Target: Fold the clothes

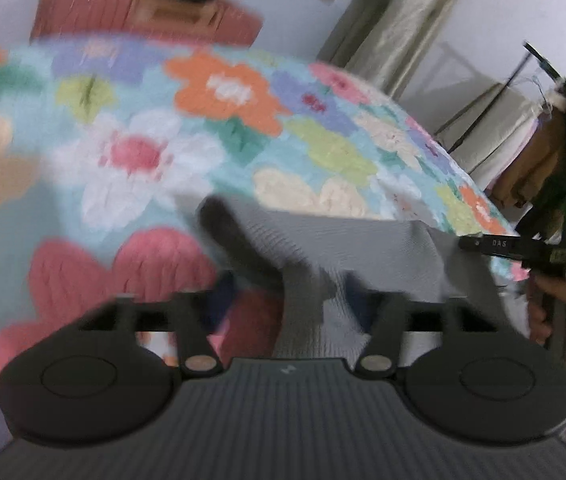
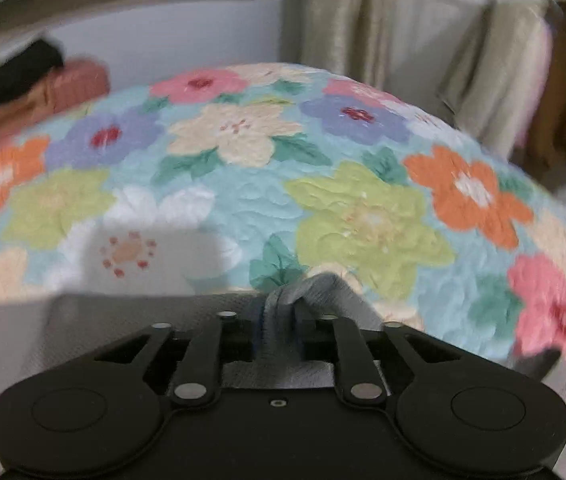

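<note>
I see a bed covered by a quilted light-blue bedspread (image 2: 243, 200) printed with large orange, pink, white, green and lilac flowers. A ribbed grey knit garment (image 1: 339, 240) lies on it at the near edge, partly lifted. At the far end, against the wall, a reddish-pink ribbed pillow (image 1: 123, 12) rests with something dark on top, too blurred to identify.

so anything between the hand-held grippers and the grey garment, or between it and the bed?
Nothing visible. Right hand-held gripper is shut on a bunched grey garment; left hand-held gripper has the cloth between its fingers. Floral bedspread ahead looks bare.
</note>
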A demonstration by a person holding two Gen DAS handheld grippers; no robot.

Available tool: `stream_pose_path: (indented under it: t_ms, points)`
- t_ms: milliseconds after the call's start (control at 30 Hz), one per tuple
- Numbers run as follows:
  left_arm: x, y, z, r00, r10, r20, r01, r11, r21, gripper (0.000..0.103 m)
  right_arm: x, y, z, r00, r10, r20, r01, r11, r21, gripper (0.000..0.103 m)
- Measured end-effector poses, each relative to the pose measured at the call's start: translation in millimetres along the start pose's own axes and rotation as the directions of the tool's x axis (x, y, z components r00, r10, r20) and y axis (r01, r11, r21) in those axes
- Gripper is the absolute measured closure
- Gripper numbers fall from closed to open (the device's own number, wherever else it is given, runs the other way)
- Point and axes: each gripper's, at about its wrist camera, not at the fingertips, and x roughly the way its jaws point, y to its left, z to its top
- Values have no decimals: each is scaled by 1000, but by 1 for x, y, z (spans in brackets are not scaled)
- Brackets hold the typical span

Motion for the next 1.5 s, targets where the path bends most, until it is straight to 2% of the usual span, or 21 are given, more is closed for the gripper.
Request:
stream_pose_path:
  t_ms: [100, 167, 233, 300, 333, 367, 400, 433, 500, 567, 633, 700, 767, 833, 900, 933, 1033, 1200, 1267, 1400, 1500]
  points:
    - [-3, 11, 6, 987, -18, -162, 0, 994, -108, 29, -26, 3, 7, 998, 0, 63, 1, 1000, -24, 47]
    - [-3, 9, 2, 973, -44, -229, 13, 991, -136, 16, -44, 6, 10, 996, -14, 86, 16, 999, -32, 41]
    - [2, -1, -3, 958, -58, -282, 30, 994, -100, 13, -64, 3, 5, 998, 17, 56, -21, 998, 65, 41]
    - [12, -13, -10, 956, -44, -291, 33, 999, -43, 14, -78, 6, -7, 992, 125, 24, -127, 985, 118, 41]
    - [13, -17, -13, 967, -26, -255, 21, 1000, -23, 21, -84, 13, -16, 985, 174, 2, -173, 979, 110, 41]
    - [13, -21, -15, 976, -3, -218, 3, 1000, -2, 35, -88, 24, -26, 980, 199, -28, -197, 978, 74, 41]
    - [12, -25, -17, 982, 22, -187, -18, 1000, 22, 80, -92, 35, -35, 974, 217, -61, -215, 976, 30, 41]
    - [8, -31, -16, 987, 44, -157, -37, 998, 51, 95, -96, 45, -44, 970, 229, -86, -230, 973, -11, 41]
    - [-22, -50, -9, 998, 55, -6, -54, 992, 113, 95, -102, 60, -58, 959, 251, -132, -260, 964, -56, 41]
    - [-59, -76, -2, 988, 67, 139, -93, 976, 197, 98, -104, 66, -68, 944, 279, -175, -290, 956, -41, 41]
    - [-80, -92, 1, 973, 99, 208, -153, 953, 261, 99, -106, 72, -78, 927, 307, -218, -319, 947, -24, 41]
    - [-77, -92, -1, 966, 173, 191, -221, 937, 269, 99, -106, 77, -86, 913, 322, -252, -336, 942, -16, 41]
    - [-51, -73, -8, 964, 255, 80, -267, 937, 227, 99, -104, 83, -92, 908, 315, -276, -336, 941, -30, 41]
    - [-21, -49, -18, 934, 355, -48, -339, 919, 202, 98, -109, 85, -98, 904, 317, -286, -340, 940, -33, 41]
    - [-7, -35, -27, 893, 439, -97, -412, 886, 215, 98, -117, 80, -102, 900, 331, -284, -347, 938, -5, 41]
    - [-6, -31, -29, 890, 444, -104, -417, 884, 210, 97, -122, 76, -104, 897, 340, -281, -351, 936, 13, 41]
    - [-19, -40, -24, 903, 421, -82, -401, 896, 193, 87, -142, 55, -109, 903, 348, -253, -349, 936, 40, 41]
    - [-48, -87, -23, 955, 296, 0, -286, 922, 263, 70, -177, 0, -130, 938, 290, -189, -281, 957, 75, 41]
    - [-56, -112, -29, 975, 220, 15, -214, 929, 302, 55, -192, -30, -145, 952, 262, -161, -241, 961, 136, 41]
    - [-54, -167, -64, 997, 54, -51, -31, 923, 385, 52, -222, -93, -176, 974, 197, -110, -162, 949, 270, 41]
    - [-41, -204, -101, 988, -40, -146, 100, 897, 430, 52, -244, -140, -199, 987, 144, -77, -105, 923, 369, 41]
